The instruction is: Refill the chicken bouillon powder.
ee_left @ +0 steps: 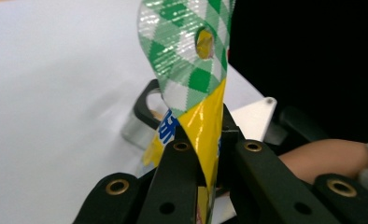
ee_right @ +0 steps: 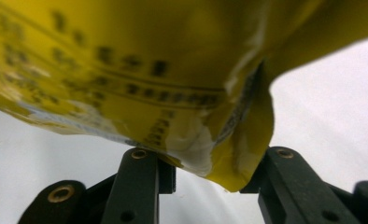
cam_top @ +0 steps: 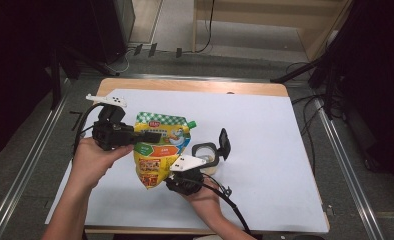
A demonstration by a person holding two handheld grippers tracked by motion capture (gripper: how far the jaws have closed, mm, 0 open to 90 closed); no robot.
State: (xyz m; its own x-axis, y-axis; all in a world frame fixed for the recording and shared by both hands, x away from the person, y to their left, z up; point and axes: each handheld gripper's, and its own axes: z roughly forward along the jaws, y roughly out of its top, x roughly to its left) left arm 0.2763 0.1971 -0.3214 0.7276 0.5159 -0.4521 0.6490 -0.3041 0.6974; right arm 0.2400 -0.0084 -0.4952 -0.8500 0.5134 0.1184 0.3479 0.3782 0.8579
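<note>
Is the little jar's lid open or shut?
Open. The small jar on the table has its black lid flipped up, and the round mouth shows, just beside the yellow pouch.

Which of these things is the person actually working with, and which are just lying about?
In use:
- yellow plastic pouch with a green-checked top and green cap
- left gripper, shut on it
- right gripper, jaws apart beneath its bottom corner

Lying about:
- small round container with a black flip lid, open
- white sheet covering the table
</note>
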